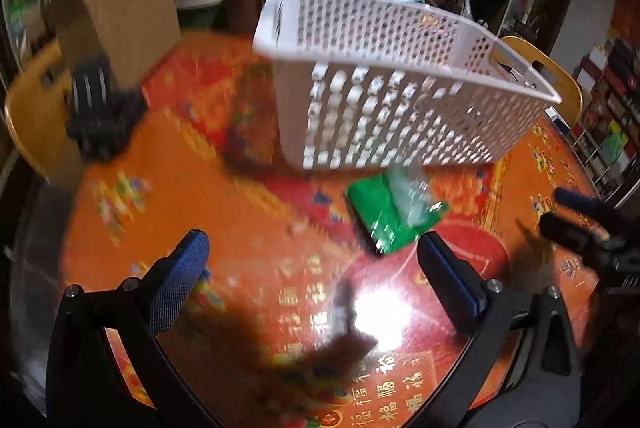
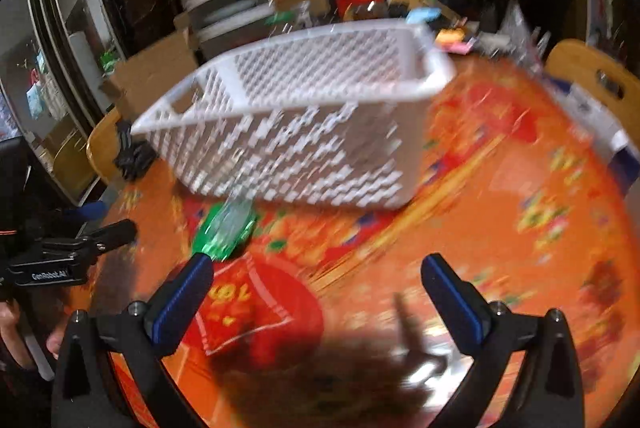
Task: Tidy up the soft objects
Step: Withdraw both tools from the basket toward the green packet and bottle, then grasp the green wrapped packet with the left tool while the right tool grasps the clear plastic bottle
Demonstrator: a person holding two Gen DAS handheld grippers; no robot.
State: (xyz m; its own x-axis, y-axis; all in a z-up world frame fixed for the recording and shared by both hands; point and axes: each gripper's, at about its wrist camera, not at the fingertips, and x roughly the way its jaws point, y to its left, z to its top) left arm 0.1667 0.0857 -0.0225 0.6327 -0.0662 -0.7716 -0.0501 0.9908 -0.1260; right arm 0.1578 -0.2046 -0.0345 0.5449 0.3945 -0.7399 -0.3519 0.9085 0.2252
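The white basket (image 1: pixel 384 80) stands mid-counter (image 1: pixel 168 196), with the green packet (image 1: pixel 390 214) lying just in front of its near wall. Both the left tongs (image 1: pixel 316 268) and right tongs (image 2: pixel 316 284) gape wide, holding nothing, over bare cloth nearer than the basket.

White perforated plastic basket (image 1: pixel 384 88) sitting on a glossy, light-reflecting orange tablecloth (image 1: pixel 248 228); green packet (image 1: pixel 394 212) showing shiny crinkled film; gripper pads (image 1: pixel 180 280) showing textured blue rubber; cardboard box (image 1: pixel 120 8) appearing matt
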